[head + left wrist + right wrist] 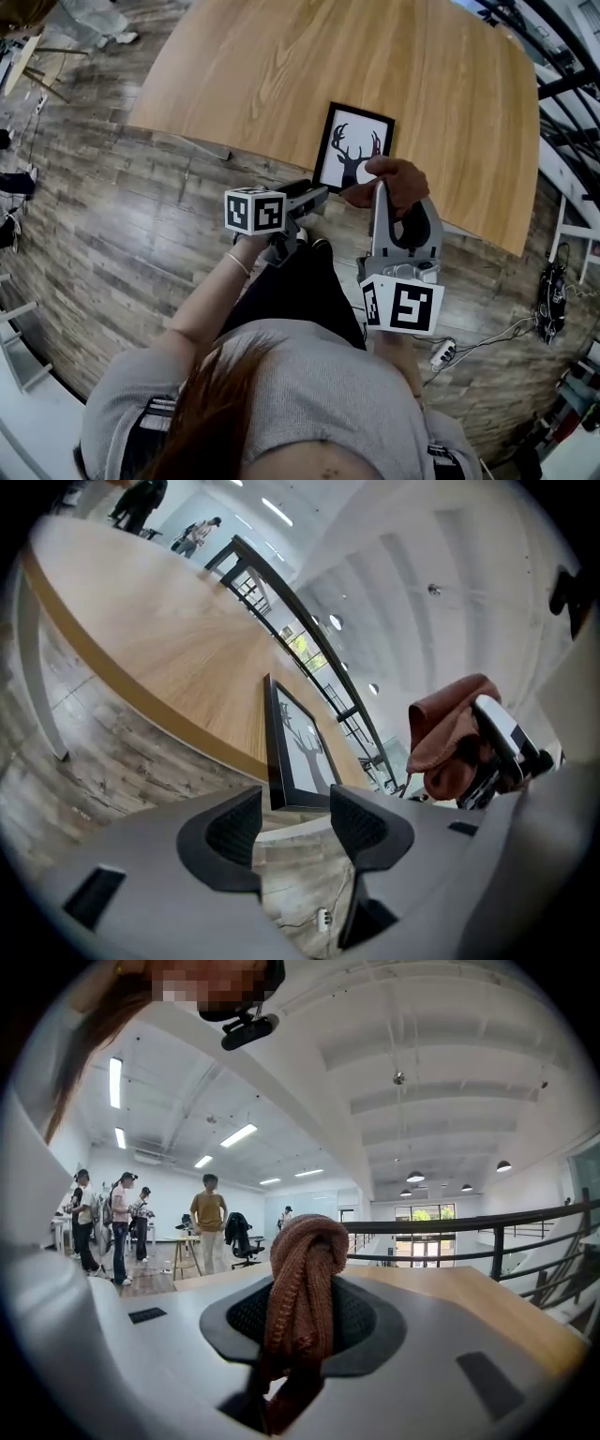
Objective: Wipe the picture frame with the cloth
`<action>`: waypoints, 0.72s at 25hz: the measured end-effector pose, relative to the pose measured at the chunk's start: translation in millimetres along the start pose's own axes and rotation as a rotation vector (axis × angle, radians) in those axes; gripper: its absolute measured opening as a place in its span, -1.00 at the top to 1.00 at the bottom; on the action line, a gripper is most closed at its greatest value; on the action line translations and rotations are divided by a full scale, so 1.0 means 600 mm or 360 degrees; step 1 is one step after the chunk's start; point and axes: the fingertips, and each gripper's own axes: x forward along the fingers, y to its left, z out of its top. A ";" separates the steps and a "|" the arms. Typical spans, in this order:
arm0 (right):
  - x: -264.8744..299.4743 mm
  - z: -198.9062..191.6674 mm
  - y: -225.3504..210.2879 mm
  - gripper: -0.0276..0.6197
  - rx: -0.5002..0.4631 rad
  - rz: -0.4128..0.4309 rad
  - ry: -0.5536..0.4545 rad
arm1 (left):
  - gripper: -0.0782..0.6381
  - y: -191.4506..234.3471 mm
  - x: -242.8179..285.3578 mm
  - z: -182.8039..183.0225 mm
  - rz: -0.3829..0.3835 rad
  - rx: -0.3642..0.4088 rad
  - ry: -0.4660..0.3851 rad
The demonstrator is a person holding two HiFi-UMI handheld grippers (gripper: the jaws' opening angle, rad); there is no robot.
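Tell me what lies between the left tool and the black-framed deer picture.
Nothing: in the left gripper view the open left tool faces the black-framed deer picture across a bare gap, with only plank floor below.

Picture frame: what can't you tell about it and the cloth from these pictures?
Head view: the cloth covers the lower right corner of the picture frame; whether they touch cannot be told.
Left gripper view: past the open left gripper, the picture frame shows almost edge-on, too foreshortened to judge dust on its front.
Right gripper view: the bunched cloth in the right gripper blocks the middle; the picture frame is out of view.
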 end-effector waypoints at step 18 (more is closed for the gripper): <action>0.032 -0.059 -0.009 0.50 0.0035 0.0040 0.0101 | 0.20 -0.038 0.049 0.013 -0.0793 -0.0499 0.0099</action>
